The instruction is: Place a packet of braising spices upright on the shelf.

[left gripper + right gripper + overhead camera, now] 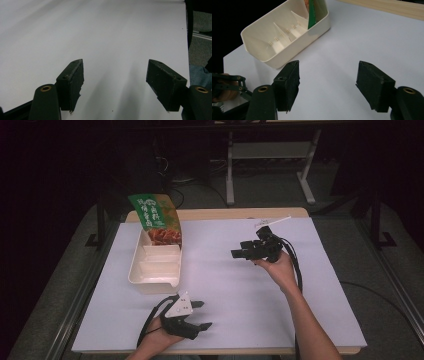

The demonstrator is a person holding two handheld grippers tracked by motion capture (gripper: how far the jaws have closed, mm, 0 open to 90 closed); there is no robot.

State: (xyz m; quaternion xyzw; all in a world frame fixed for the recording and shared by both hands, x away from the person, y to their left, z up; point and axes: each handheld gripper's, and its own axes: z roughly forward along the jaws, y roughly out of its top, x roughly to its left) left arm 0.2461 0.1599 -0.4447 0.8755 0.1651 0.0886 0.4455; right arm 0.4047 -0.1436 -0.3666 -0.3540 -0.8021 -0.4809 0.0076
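A cream box (152, 284) with several dividers stands at the table's left. A green snack packet (157, 217) with a food picture stands upright in its far compartment. My left gripper (200, 315) rests near the front edge, to the right of the box's near end, jaws open and pointing right. In the left gripper view the left gripper (116, 85) has only bare white sheet between its jaws. My right gripper (237, 252) hangs open right of the box, pointing at it. The right gripper view looks past the right gripper (328, 82) to the box (304, 42) and packet (315, 12).
A white sheet (225, 285) covers the wooden table, whose bare edge (225, 213) shows at the back. A thin white strip (272, 222) lies behind the right hand. Dark floor and a white stand's legs (230, 170) lie beyond the table.
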